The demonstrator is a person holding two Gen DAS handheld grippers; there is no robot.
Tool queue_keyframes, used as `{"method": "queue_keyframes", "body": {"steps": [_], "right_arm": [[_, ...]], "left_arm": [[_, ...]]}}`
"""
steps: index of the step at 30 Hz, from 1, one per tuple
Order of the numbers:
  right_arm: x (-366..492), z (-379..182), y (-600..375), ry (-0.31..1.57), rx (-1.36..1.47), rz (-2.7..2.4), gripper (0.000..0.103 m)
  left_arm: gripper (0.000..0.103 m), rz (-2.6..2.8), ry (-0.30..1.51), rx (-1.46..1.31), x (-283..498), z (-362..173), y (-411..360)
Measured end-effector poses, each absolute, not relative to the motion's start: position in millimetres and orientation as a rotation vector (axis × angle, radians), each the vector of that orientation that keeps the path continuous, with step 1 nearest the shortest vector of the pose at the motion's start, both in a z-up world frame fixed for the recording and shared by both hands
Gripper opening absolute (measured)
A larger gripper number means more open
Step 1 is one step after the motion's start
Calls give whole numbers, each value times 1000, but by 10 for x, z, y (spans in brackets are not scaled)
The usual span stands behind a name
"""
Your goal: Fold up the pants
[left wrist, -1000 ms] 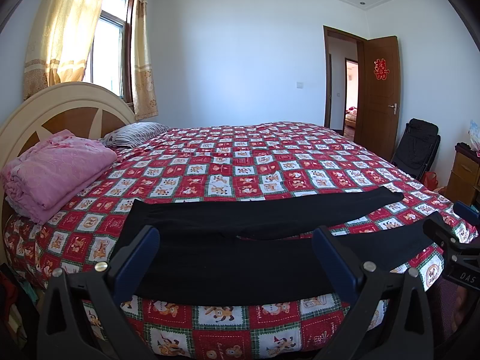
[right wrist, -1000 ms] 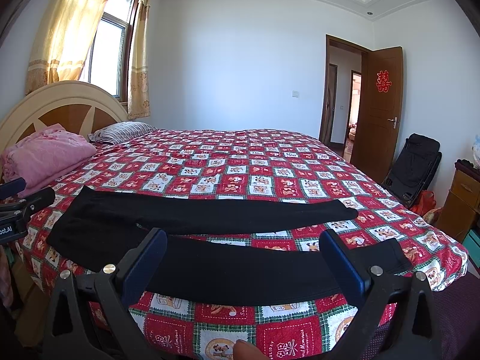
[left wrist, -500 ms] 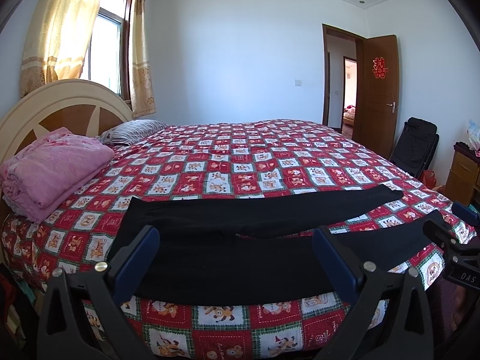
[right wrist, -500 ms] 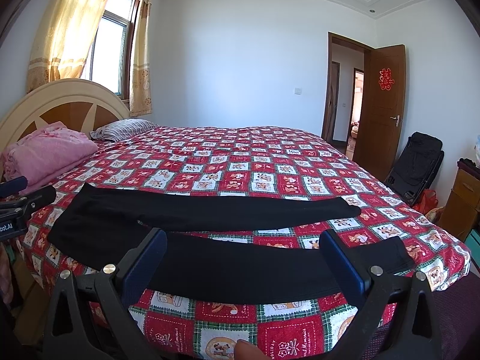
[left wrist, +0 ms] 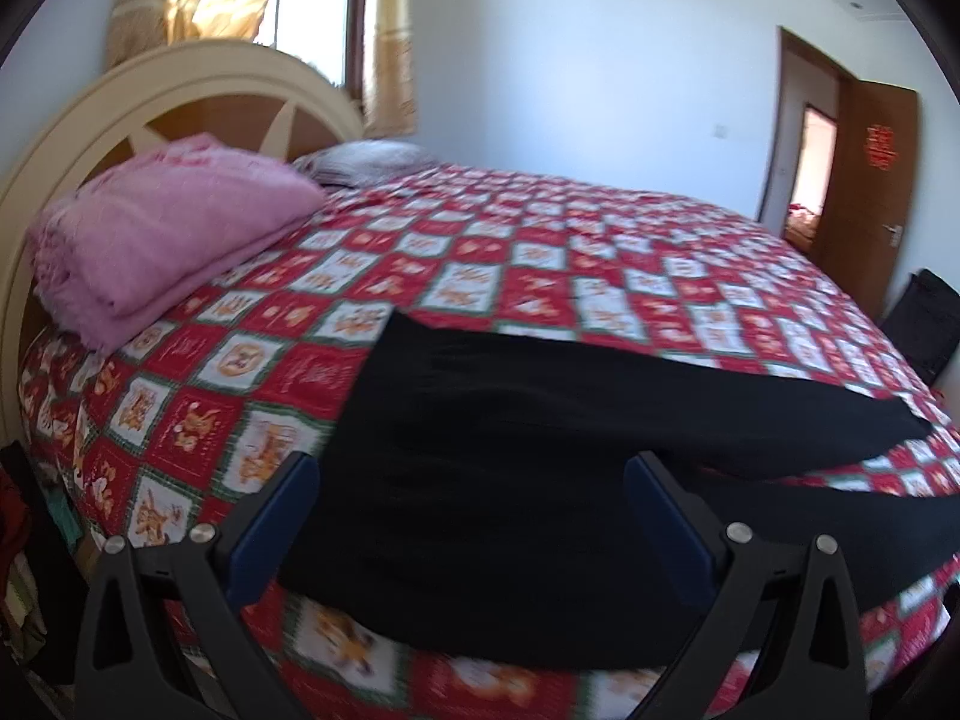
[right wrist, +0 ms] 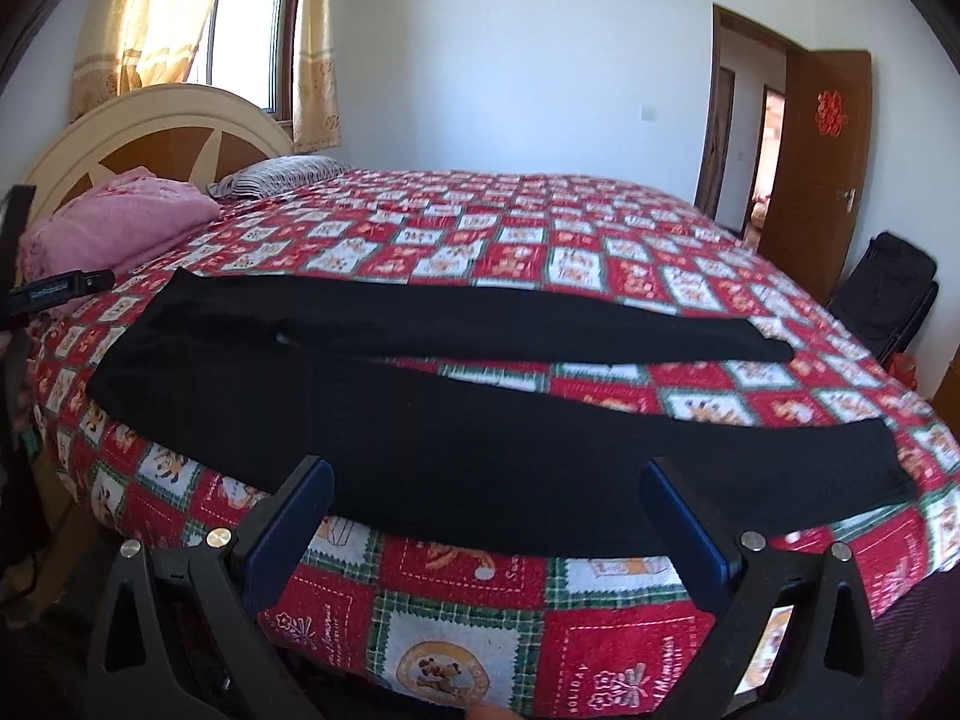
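The black pants [right wrist: 420, 396] lay flat on the quilted bed [right wrist: 540, 228] just ahead of both tools, legs splayed apart. Left gripper [left wrist: 468, 528] and right gripper [right wrist: 486, 531] hung wide open, holding nothing. The cloth looked soft, light and limp; waistband and cuff seemed the best holds. A pink blanket [left wrist: 162, 228] sat clear, far left

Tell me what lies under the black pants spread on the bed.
The black pants lie flat on the red, white and green patchwork quilt, which shows in the gap between the legs. Whatever the cloth covers directly beneath them is hidden.
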State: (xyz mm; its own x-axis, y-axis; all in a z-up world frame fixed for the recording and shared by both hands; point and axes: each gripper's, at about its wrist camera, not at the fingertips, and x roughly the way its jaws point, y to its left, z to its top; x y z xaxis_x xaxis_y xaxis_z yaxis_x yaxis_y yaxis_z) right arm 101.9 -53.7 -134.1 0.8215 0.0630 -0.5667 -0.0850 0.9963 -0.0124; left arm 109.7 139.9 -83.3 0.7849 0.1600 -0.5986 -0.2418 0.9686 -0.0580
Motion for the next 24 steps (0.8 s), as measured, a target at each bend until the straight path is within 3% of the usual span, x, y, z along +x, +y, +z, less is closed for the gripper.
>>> {"method": "queue_keyframes", "body": {"steps": [5,7,8,10,17,20,22,24], "right_arm": [[1101,-1482,-644,637,16,86,101],[1128,-1506,-668,637,9,77,95],[1146,-1517,-684,643,7,75,86],[1193,-1547,-721,661,8,71,77],[1361,-1613,-891,708,12,38,72],[1479,-1597,-1034,728,38,30,68],[1564,-1570,-1159,733,66,16,65],[1664,-1533,-1268,738,78,5,50]], "left_arm": [[103,263,694,-111,1691,-985,1869],[103,243,705,-109,1942,-990,1989],[101,242,705,-103,2035,-996,2028],[96,224,714,-87,2275,-1025,2095],[67,156,838,-110,2943,-1361,2332],[63,137,880,-129,3059,-1509,2401],[54,114,886,-144,3087,-1566,2435],[43,74,882,-174,3103,-1599,2472]]}}
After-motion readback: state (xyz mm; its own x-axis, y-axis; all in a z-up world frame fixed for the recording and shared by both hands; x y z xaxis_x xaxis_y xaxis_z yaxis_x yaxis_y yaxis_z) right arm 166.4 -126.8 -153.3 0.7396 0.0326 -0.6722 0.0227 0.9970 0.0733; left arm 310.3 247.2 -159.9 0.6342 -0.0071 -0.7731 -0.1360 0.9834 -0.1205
